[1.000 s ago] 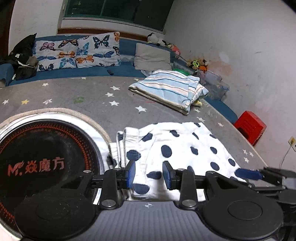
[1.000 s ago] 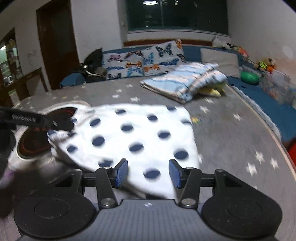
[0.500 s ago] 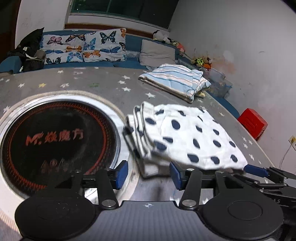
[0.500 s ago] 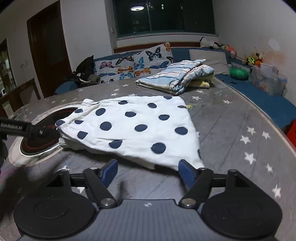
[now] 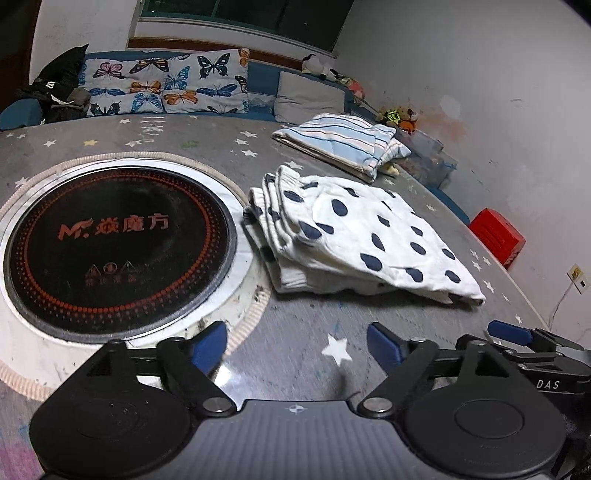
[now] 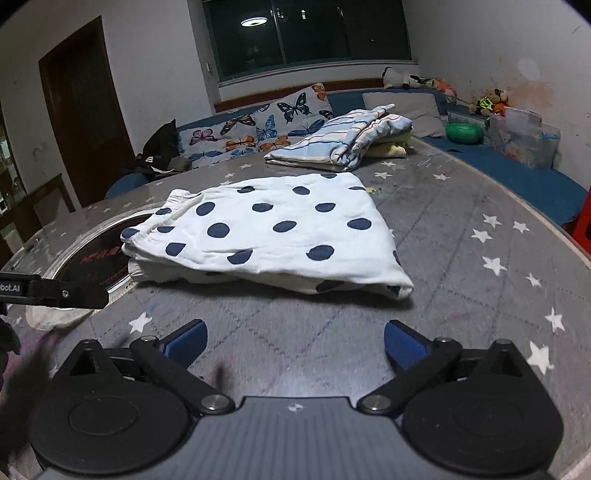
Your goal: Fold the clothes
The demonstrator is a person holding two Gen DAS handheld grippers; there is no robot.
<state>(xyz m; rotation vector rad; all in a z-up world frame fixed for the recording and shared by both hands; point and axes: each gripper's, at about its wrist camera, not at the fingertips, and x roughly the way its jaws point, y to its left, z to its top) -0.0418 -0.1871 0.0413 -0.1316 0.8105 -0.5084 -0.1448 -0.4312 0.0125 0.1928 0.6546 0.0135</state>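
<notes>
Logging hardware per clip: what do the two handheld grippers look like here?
Both match: the left gripper and right gripper have black scissor-style linkages with silver pivot screws, round black discs at each side, a ribbed grey body with a small crosshair mark, and blue pads on the fingers. White lettering shows on each gripper's side. No sleeves or cables visible.

Dim indoor night light, ceiling lamp (image 6: 253, 22) mirrored in the dark window (image 6: 306, 33), soft shadows under the folded cloth (image 6: 266, 229), strong fisheye bending and black corners, slight blur at lower left edge
</notes>
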